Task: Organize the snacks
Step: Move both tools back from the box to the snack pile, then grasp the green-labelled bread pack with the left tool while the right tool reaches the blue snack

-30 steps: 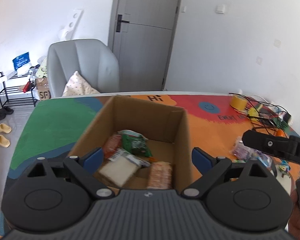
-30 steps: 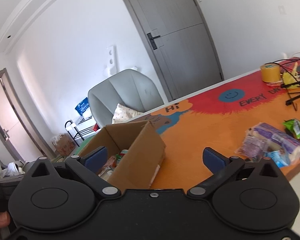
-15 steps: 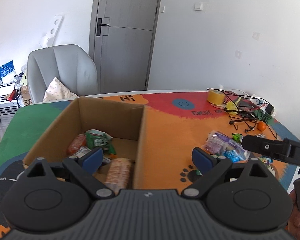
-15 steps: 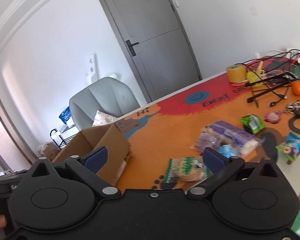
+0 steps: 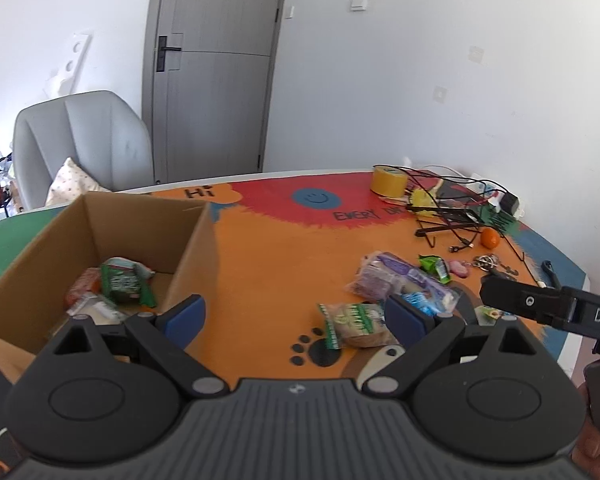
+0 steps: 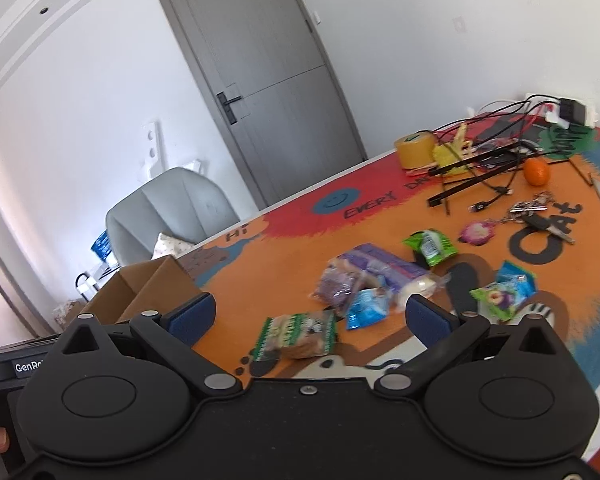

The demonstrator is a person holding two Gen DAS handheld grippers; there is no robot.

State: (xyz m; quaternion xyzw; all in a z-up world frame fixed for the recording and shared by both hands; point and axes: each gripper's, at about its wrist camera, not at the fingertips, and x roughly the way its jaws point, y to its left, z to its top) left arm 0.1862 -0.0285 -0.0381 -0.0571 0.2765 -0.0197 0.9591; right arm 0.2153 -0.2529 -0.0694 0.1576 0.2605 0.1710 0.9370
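Note:
An open cardboard box [image 5: 198, 248] stands at the table's left and holds several snack packs [image 5: 120, 280]; it also shows in the right wrist view [image 6: 148, 284]. Loose snacks lie on the orange mat: a green-edged bread pack [image 5: 354, 324] [image 6: 300, 334], a purple pack [image 5: 384, 276] [image 6: 364, 270], a blue packet [image 6: 366, 306], a green packet [image 6: 430, 246] and another packet [image 6: 504, 292]. My left gripper [image 5: 296, 316] is open and empty, between the box and the bread pack. My right gripper [image 6: 310, 316] is open and empty, just above the bread pack.
At the table's far right lie a yellow tape roll [image 6: 414, 150], tangled black cables [image 6: 480, 168], an orange [image 6: 536, 172], keys [image 6: 540, 216] and a pink keyring [image 6: 476, 232]. A grey chair [image 5: 84, 140] stands behind the table near a grey door [image 5: 216, 80].
Both grippers have swung right, away from the box and toward the loose snacks. The bread pack now lies close in front of both grippers. Both stayed open.

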